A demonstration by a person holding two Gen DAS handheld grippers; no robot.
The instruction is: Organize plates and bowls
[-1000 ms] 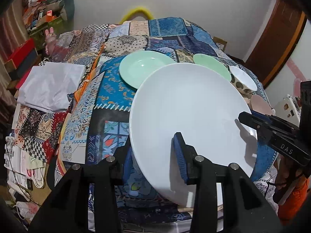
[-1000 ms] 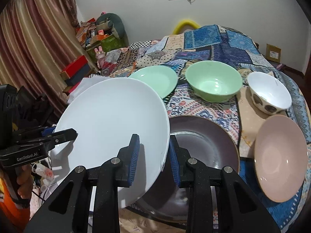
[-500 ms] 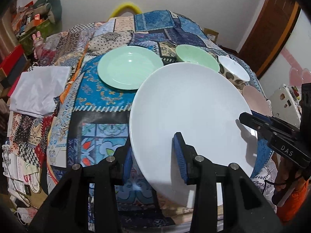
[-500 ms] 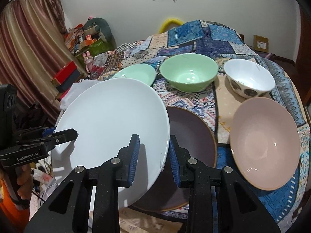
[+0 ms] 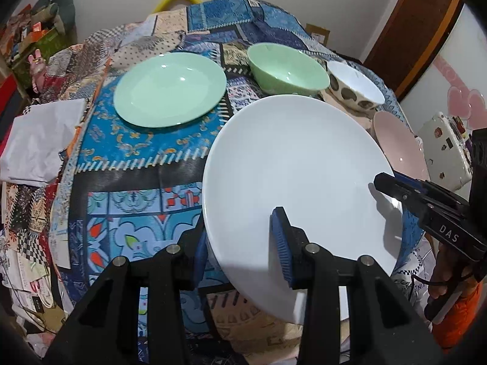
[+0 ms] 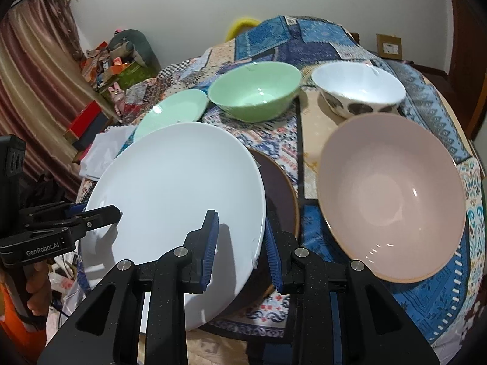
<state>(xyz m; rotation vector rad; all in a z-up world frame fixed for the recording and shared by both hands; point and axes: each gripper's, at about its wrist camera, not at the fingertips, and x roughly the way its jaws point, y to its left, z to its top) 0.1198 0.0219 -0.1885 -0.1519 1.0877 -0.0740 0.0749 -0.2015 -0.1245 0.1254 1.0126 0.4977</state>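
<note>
Above the dark plate [image 6: 281, 194] on the quilt-covered counter [image 5: 127, 164], the white plate [image 5: 298, 167] hung tilted, the left tool [image 5: 240, 258] and right tool [image 6: 240, 249] each clamped on opposite rims.

White plate [image 5: 298, 164], mint-green bowl [image 6: 255, 89], blue patchwork cloth [image 5: 137, 182].

A large white plate [image 5: 298, 176] is clamped at its near rim by the left gripper [image 5: 240, 246]; its right edge is gripped by the right gripper [image 5: 392, 188]; beyond it, on the patchwork cloth [image 5: 137, 164], a green plate [image 5: 169, 89], green bowl [image 5: 286, 70], spotted white bowl [image 5: 354, 89] and pink bowl [image 5: 398, 146] are seen.
</note>
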